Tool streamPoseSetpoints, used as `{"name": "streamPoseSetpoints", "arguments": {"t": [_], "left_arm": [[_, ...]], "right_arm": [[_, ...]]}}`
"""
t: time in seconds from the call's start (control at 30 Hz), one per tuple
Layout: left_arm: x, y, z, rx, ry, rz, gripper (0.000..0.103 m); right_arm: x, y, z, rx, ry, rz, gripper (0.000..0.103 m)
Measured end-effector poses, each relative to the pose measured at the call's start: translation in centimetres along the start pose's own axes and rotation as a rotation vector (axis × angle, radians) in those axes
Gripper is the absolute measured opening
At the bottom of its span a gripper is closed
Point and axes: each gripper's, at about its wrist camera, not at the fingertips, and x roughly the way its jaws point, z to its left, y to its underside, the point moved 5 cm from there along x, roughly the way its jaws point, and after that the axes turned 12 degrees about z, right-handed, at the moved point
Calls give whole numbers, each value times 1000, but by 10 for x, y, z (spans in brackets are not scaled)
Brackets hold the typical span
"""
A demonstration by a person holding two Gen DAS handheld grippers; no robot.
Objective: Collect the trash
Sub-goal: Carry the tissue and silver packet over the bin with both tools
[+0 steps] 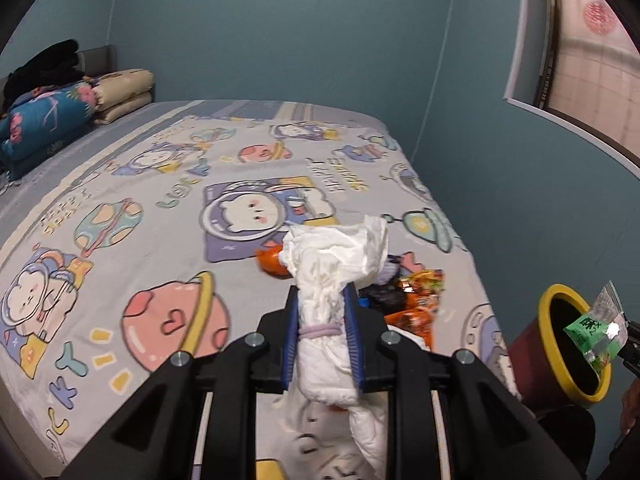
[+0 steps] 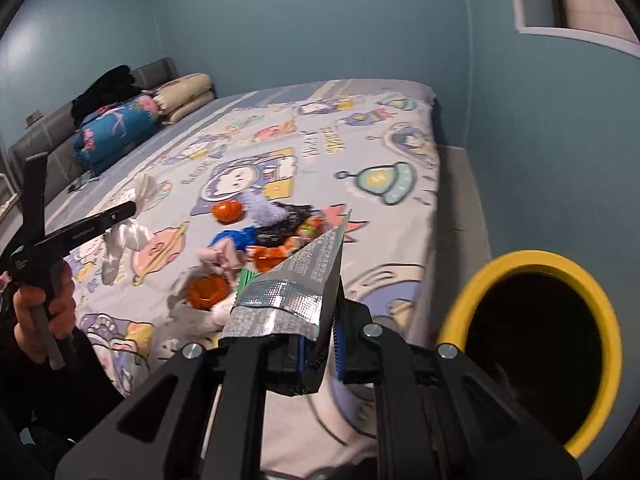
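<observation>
My left gripper [image 1: 322, 296] is shut on a crumpled white paper bundle [image 1: 336, 252] with a purple band, held above the bed. Beyond it lies a pile of trash [image 1: 416, 292]: orange wrappers, black and blue pieces. My right gripper [image 2: 320, 332] is shut on a silver foil wrapper [image 2: 296, 280], whose green printed side [image 1: 596, 328] shows over the bin in the left wrist view. The bin [image 2: 472, 292], with a yellow rim and red body, stands off the bed's right edge with its dark mouth open. The left gripper [image 2: 128, 216] shows at the left with a hand [image 2: 40, 312] on its handle.
The cartoon-print bedsheet [image 1: 160, 200] covers the bed. Folded quilts and pillows [image 1: 60, 112] are stacked at the headboard. A blue wall and a window [image 1: 580, 60] close the right side. A narrow floor strip [image 2: 460, 208] runs between bed and wall.
</observation>
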Motion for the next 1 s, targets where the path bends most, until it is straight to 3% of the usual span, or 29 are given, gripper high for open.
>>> {"name": "streamPoseSetpoints", "arguments": {"t": [0.2, 0.5, 0.77, 1.0], "left_arm": [[0, -6, -56, 83, 69, 2, 20], [2, -24, -172, 242, 174, -9, 20], [23, -15, -260, 342, 241, 43, 20], [37, -2, -308, 386, 288, 90, 20]], "right_arm": [[-30, 6, -37, 47, 67, -23, 10], [-71, 11, -104, 149, 189, -44, 10], [-76, 18, -147, 227, 238, -18, 10], [-71, 22, -172, 277, 270, 8, 10]]}}
